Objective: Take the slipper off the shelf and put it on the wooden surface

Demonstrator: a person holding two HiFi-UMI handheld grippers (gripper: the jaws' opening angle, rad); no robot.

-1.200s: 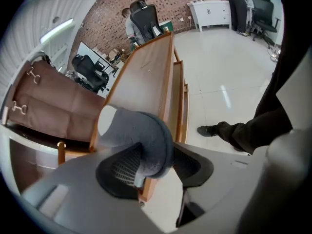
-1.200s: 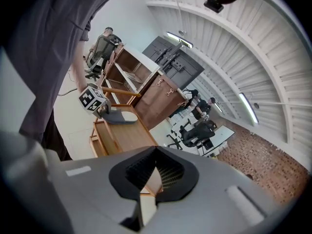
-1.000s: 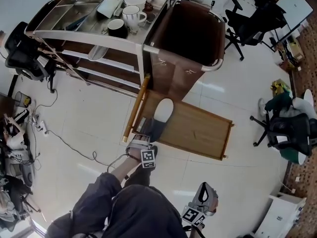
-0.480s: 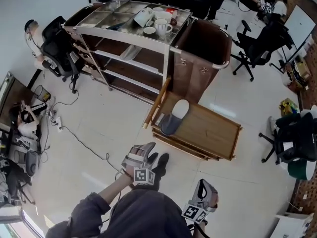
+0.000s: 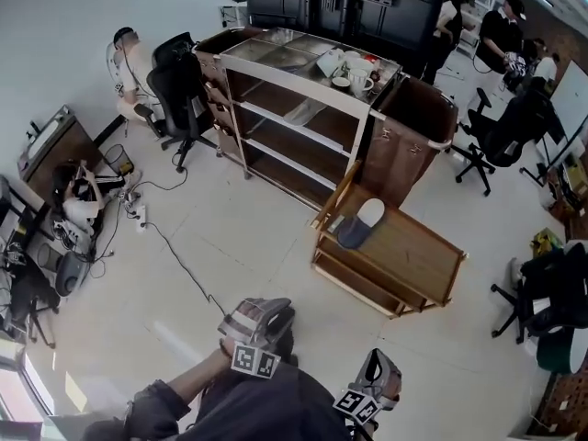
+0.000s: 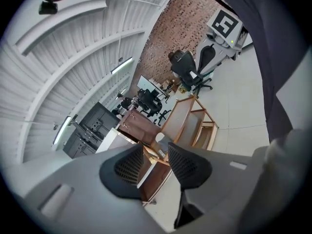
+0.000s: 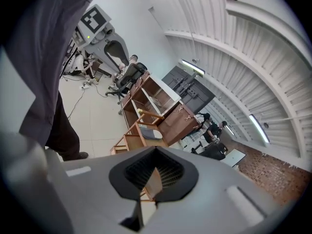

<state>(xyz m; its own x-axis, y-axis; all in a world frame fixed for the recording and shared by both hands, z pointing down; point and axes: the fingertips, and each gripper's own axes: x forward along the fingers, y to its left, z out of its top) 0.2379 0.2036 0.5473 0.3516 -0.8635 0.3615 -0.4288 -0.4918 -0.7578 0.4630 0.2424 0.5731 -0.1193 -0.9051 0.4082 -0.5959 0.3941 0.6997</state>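
The left gripper (image 6: pixel 155 161) is closing its fingers (image 6: pixel 126 168) on nothing but air, while the right gripper (image 7: pixel 155 175) is holding its pads together, also empty. Both are hanging near the person's body, well apart from the slipper (image 5: pixel 360 224), which is lying on the low wooden cart (image 5: pixel 418 251) beside the metal shelf (image 5: pixel 292 108).

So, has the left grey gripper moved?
Yes. The left grey gripper has pulled back from the low wooden table holding the grey-and-white slipper; floor now lies between them. Its empty jaws are closing.
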